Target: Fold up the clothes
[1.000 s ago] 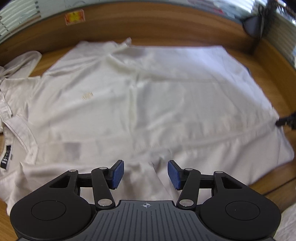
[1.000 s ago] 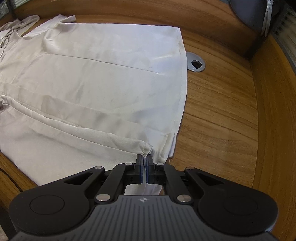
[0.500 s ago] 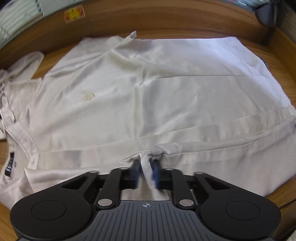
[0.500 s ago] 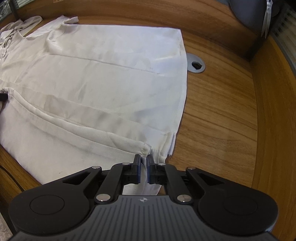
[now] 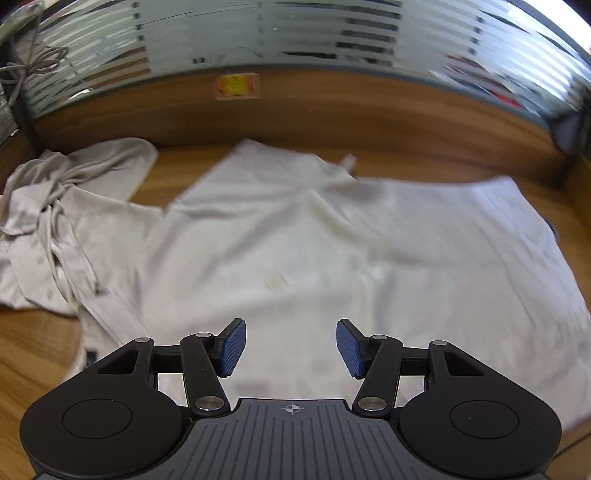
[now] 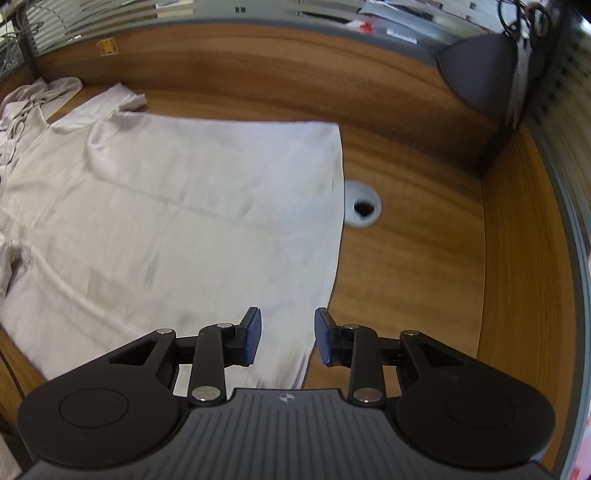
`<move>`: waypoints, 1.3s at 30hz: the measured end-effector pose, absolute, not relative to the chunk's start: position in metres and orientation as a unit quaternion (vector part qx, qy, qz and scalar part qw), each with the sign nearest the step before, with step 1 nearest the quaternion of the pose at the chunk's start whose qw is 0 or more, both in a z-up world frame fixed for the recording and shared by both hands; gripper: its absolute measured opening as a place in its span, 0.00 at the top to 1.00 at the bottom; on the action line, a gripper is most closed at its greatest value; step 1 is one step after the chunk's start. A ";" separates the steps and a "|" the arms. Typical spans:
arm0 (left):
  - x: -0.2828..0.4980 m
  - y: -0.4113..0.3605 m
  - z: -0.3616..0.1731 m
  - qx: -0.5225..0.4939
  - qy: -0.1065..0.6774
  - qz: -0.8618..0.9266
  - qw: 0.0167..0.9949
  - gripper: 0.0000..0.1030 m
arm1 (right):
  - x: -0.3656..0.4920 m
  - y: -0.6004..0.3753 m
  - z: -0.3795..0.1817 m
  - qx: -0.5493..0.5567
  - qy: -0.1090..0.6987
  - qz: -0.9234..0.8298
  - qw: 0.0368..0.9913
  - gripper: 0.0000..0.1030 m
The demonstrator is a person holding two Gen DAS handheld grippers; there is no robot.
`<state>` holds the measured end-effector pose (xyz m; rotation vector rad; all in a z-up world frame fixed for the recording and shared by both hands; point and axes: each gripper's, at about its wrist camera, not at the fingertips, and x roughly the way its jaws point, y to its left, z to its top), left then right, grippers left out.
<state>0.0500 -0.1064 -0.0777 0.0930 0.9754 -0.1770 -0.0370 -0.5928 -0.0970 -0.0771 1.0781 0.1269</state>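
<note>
Blue pads face each other across a wide gap on both tools we hold: the left gripper (image 5: 290, 347) hangs with its fingers spread apart and nothing between them, over the near part of the white shirt (image 5: 332, 258), and the right gripper (image 6: 287, 340) is likewise spread with nothing in its grasp, poised over the shirt's near right corner, where the hem edge meets the wooden table (image 6: 424, 258). Beyond the fingers the shirt lies spread nearly flat, with its near side folded over so that a long soft ridge runs across the cloth in the right wrist view. In the left wrist view, which is blurred, a small pale yellowish mark (image 5: 276, 283) shows on the cloth just past the fingers, and the collar and button placket (image 5: 55, 254) lie bunched at the left edge, one sleeve (image 5: 110, 162) trailing toward the back. On the right, just beside the shirt's straight hem, a grey cable grommet (image 6: 362, 207) is set into the table, its rim partly under the cloth edge. Farther off, a wooden back panel rises behind the table, bearing a small yellow and red sticker (image 5: 236, 85); a dark grey rounded object (image 6: 476, 74) stands in the far right corner, and striped frosted glass (image 5: 258, 33) runs above the panel.
</note>
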 end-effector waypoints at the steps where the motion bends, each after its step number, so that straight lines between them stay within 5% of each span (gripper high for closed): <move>1: 0.060 -0.102 -0.077 0.041 0.467 -0.081 0.880 0.44 | -0.028 -0.594 -0.096 -0.038 0.511 0.063 0.856 0.64; 4: 0.090 -0.090 -0.079 0.030 0.463 -0.074 0.883 0.44 | 0.002 -0.596 -0.095 -0.049 0.507 0.071 0.858 0.56; 25: 0.293 -0.103 -0.145 0.043 0.470 -0.102 0.876 0.40 | 0.186 -0.615 -0.136 -0.039 0.518 0.077 0.851 0.47; 39: 0.337 -0.106 -0.169 0.028 0.472 -0.127 0.872 0.41 | 0.244 -0.616 -0.161 -0.065 0.526 0.127 0.839 0.47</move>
